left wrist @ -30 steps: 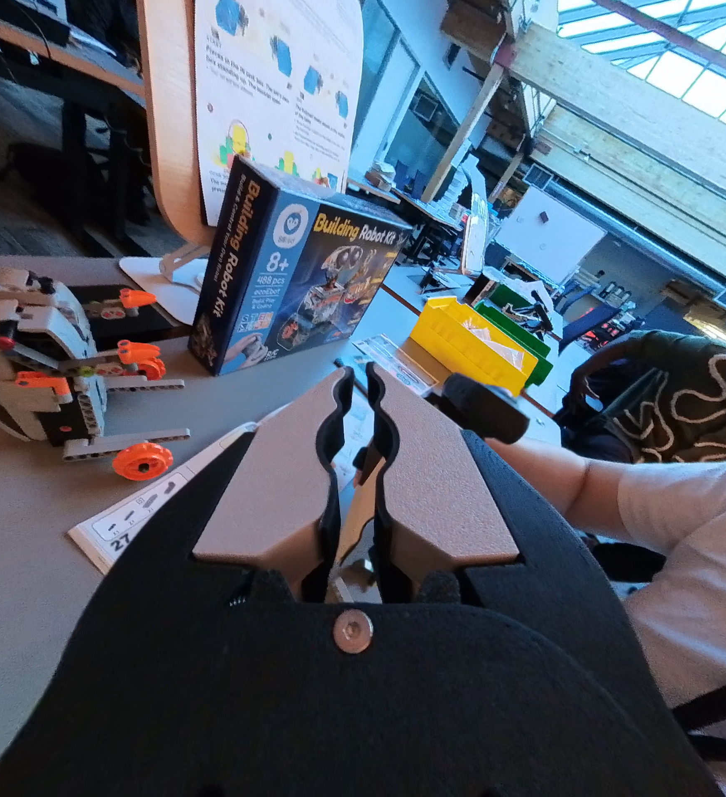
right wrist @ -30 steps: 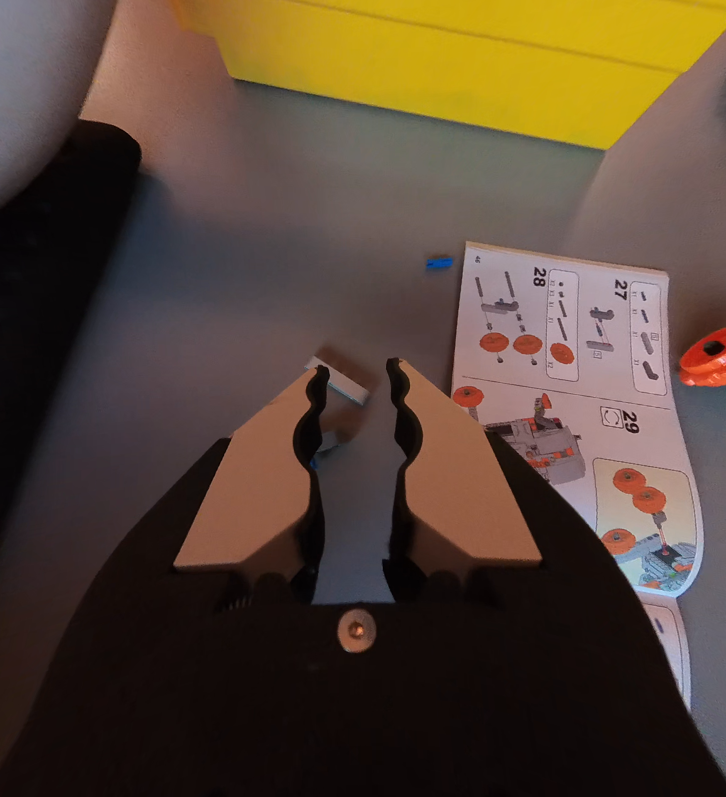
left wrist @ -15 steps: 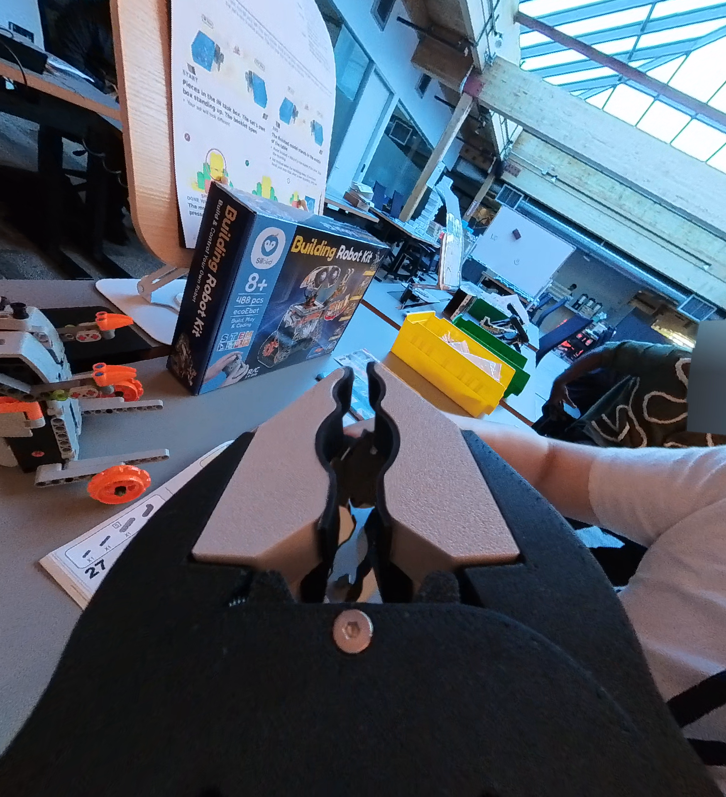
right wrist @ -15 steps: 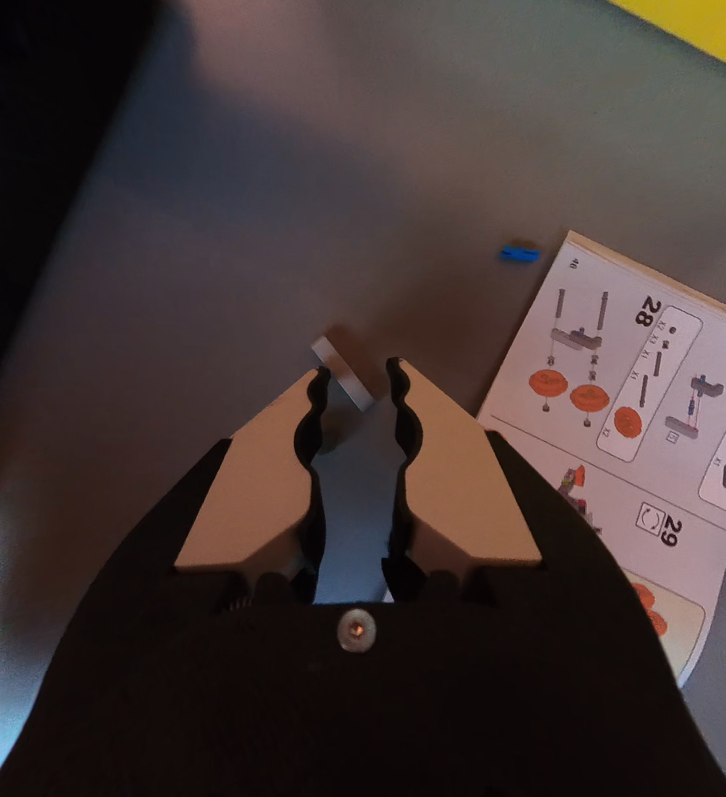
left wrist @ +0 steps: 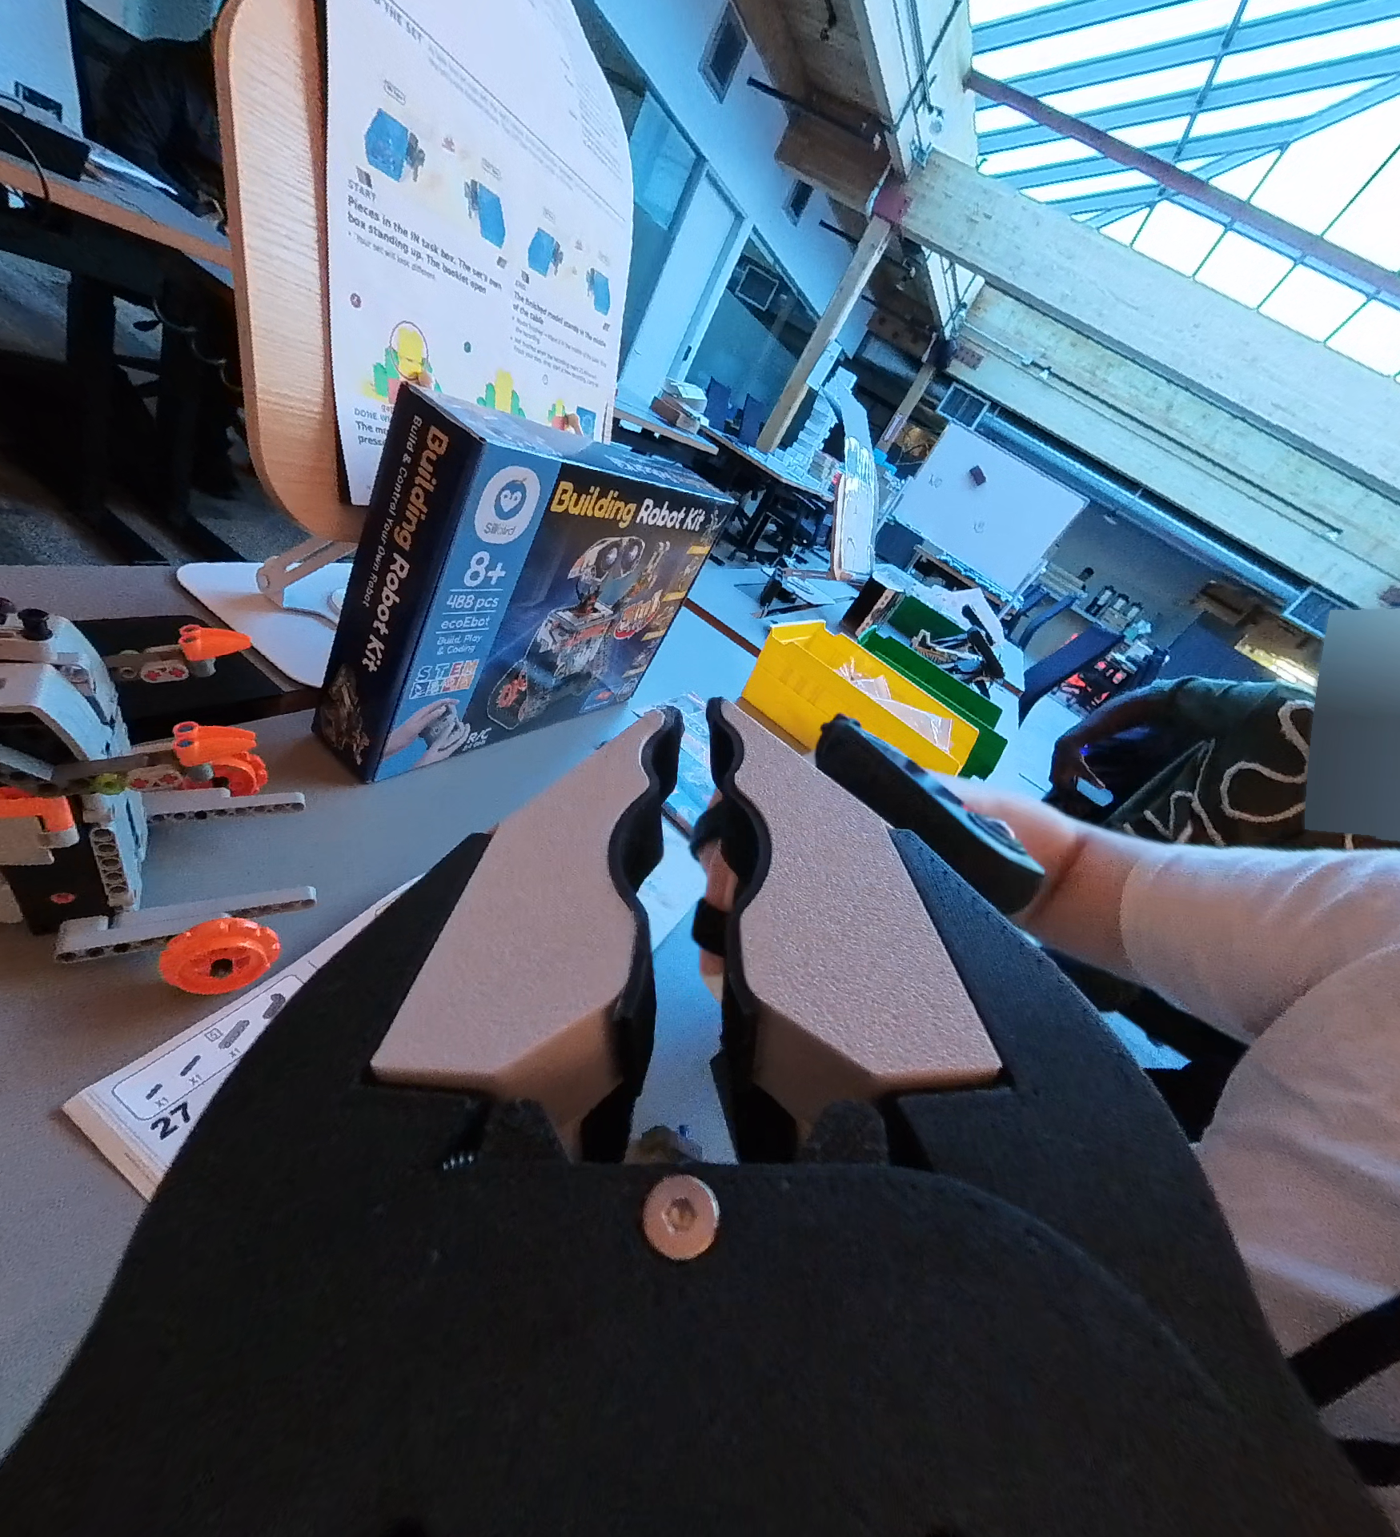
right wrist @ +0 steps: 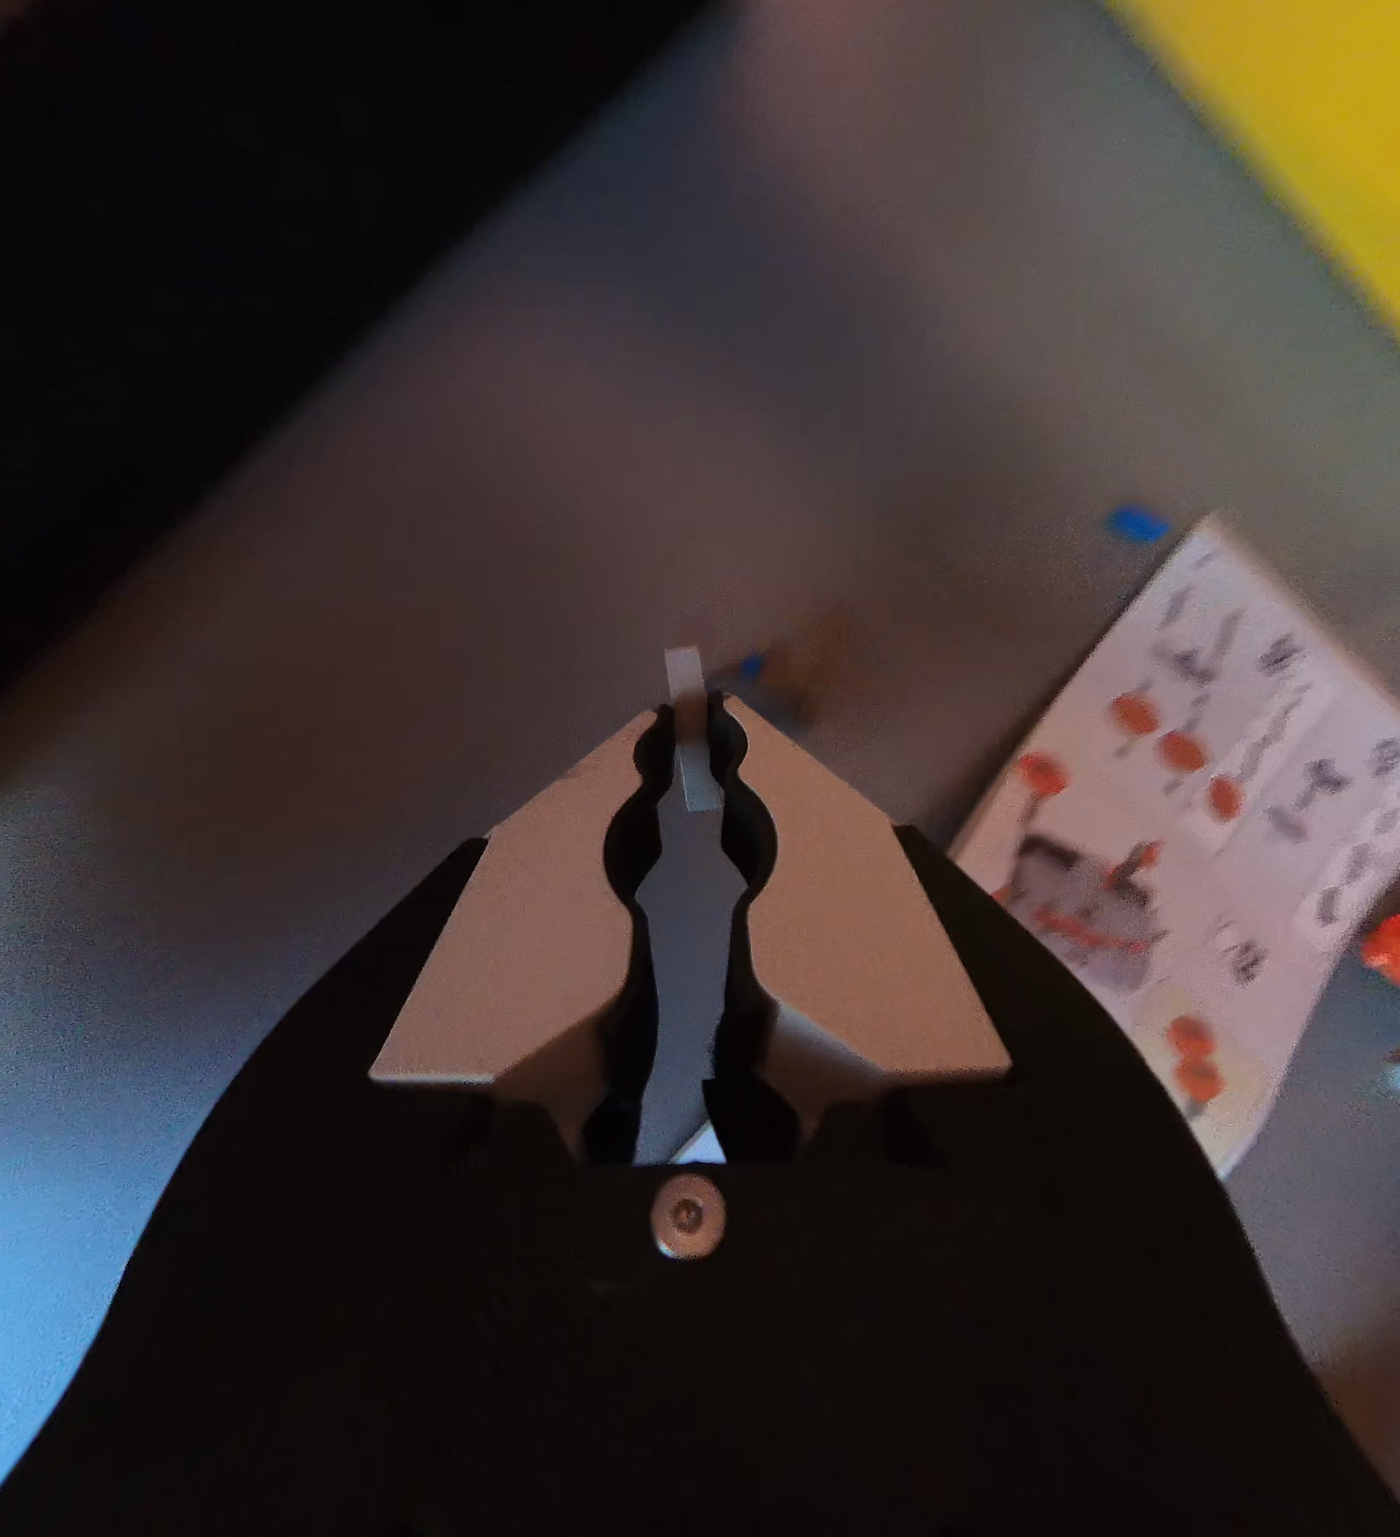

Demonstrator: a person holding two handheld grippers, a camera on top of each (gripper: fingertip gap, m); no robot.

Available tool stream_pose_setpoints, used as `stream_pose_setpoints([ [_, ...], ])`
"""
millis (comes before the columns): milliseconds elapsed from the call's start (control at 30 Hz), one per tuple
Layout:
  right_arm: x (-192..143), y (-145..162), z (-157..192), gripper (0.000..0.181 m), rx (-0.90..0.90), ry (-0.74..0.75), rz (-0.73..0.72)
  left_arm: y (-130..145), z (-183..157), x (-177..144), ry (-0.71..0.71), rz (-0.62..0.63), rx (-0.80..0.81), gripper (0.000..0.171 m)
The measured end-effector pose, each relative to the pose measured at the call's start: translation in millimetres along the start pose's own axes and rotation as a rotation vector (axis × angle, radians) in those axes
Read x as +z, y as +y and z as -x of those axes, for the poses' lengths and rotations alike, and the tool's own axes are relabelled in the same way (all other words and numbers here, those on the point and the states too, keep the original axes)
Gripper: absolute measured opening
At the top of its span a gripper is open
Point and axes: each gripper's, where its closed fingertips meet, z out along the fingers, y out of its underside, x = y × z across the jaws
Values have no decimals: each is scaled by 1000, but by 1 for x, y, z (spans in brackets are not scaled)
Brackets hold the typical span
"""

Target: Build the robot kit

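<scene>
My right gripper [right wrist: 690, 705] is shut on a small flat light-grey piece [right wrist: 695, 753], held upright between the fingertips just above the grey table [right wrist: 513, 499]; the view is blurred. A tiny blue piece [right wrist: 753, 665] lies just beyond the tips. My left gripper [left wrist: 695, 717] hovers above the table with its jaws almost together and nothing between them. Past it are the right gripper's black body [left wrist: 921, 798] and a person's arm [left wrist: 1262, 931]. The open instruction booklet [right wrist: 1228, 798] lies to the right of the right gripper, and its corner shows in the left wrist view [left wrist: 181, 1098].
A half-built grey and orange robot model [left wrist: 31, 773] with an orange wheel [left wrist: 218, 955] stands at left. A kit box [left wrist: 505, 615] stands in front of a board on a stand [left wrist: 463, 208]. Yellow bin [left wrist: 854, 699] and green bin [left wrist: 929, 657] sit behind. Another blue piece [right wrist: 1137, 526] lies by the booklet. Left tips to right tips: about 25 centimetres.
My right gripper has turned and closed on the grey piece that lay on the table. My left gripper has shifted slightly and stays nearly closed.
</scene>
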Motion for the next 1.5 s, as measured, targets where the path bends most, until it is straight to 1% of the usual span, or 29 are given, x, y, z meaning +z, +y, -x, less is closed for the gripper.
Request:
stream_pose_setpoints([
  [100, 2, 35, 34, 8, -5, -92, 121, 1, -2, 4, 5, 10, 7, 4],
  [167, 3, 45, 48, 8, -46, -119, 174, 2, -4, 8, 8, 19, 10, 4],
  [267, 4, 44, 58, 7, -125, -148, 183, 4, -6, 16, 10, 41, 21, 4],
  [333, 4, 44, 58, 8, -141, -148, 203, 8, -8, 21, 16, 62, 33, 4],
  [400, 4, 45, 57, 8, -124, -141, 216, 11, -8, 25, 20, 81, 33, 4],
  [467, 3, 46, 54, 17, -110, -114, 219, 13, -7, 27, 20, 90, 29, 4],
  [633, -9, 37, 54, 23, -24, -91, 169, 14, -9, 27, 26, 95, 29, 4],
  [700, -17, 23, 43, 25, 57, -39, 91, 13, -9, 26, 23, 93, 32, 4],
  [767, -25, 1, 15, 27, 182, 75, -37, 11, -8, 26, 17, 87, 30, 4],
  [833, -32, -23, -27, 27, 390, 212, -213, 9, -5, 25, -2, 77, 22, 4],
  [900, -28, -34, -66, 30, 621, 313, -346, 7, -1, 24, -32, 70, 19, 4],
  [933, -19, -30, -82, 31, 730, 351, -354, 7, 1, 24, -48, 71, 23, 4],
  [967, -7, -28, -90, 31, 811, 349, -336, 7, 2, 22, -65, 75, 29, 4],
  [1033, 19, -28, -99, 31, 912, 315, -299, 7, 6, 20, -104, 82, 42, 4],
  [1067, 30, -29, -103, 31, 929, 315, -270, 6, 7, 18, -115, 81, 46, 4],
  [1167, 48, -28, -117, 31, 928, 387, -193, 3, 7, 15, -118, 66, 42, 4],
  [1267, 56, -24, -130, 31, 931, 467, -128, 0, 7, 14, -114, 51, 31, 4],
  [1367, 64, -26, -135, 30, 958, 477, -111, 2, 6, 16, -113, 61, 34, 4],
  [1467, 66, -20, -139, 25, 944, 536, -46, 4, 7, 17, -117, 71, 36, 4],
  [1500, 68, -21, -139, 26, 950, 538, -44, 4, 7, 17, -116, 70, 35, 4],
])
